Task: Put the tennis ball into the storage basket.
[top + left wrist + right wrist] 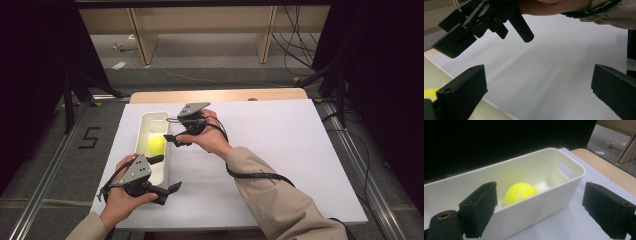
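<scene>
Lengthwise, bin (150,131) runs near-to-far; ball (520,192) inside.

— How is the light from above?
— We see the white bench (280,150) brightly lit, while both sides of the room fall to near black.
— And the close views?
— Softer. We see the near black fingers (461,96) blurred, and a dim grey cast over the sheet. The yellow ball (520,192) glows almost overexposed inside the pale box (544,192), with darkness behind it.
</scene>
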`<state>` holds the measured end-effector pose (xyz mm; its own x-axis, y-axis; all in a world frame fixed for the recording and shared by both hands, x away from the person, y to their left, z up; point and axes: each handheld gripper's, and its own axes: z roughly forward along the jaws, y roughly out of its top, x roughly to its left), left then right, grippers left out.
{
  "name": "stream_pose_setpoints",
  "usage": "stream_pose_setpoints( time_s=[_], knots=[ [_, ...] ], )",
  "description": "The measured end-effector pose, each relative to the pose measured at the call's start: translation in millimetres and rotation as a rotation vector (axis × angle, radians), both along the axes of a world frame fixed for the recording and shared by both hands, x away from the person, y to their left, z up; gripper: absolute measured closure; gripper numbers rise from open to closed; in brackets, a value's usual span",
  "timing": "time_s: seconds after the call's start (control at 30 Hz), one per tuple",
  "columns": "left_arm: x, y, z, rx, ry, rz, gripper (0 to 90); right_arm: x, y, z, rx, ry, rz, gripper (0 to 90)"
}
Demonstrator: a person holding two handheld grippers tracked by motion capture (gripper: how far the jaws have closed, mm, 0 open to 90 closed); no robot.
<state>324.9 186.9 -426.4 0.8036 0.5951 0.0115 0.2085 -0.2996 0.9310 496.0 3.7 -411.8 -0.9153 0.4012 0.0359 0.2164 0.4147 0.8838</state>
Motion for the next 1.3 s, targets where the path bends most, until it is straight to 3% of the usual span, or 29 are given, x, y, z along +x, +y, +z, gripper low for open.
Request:
stream_pose_setpoints(
  time_s=[0.8,1.3],
  knots=[
    [0.1,-0.2,-0.1,-0.001,0.002,0.001,0.0,-2.4,-42.4,-0.5,0.012,0.0,-0.057,11.1],
    [0.1,-0.3,-0.1,-0.001,0.001,0.002,0.0,-5.8,-57.9,-0.9,0.022,0.002,-0.078,11.1]
  ],
)
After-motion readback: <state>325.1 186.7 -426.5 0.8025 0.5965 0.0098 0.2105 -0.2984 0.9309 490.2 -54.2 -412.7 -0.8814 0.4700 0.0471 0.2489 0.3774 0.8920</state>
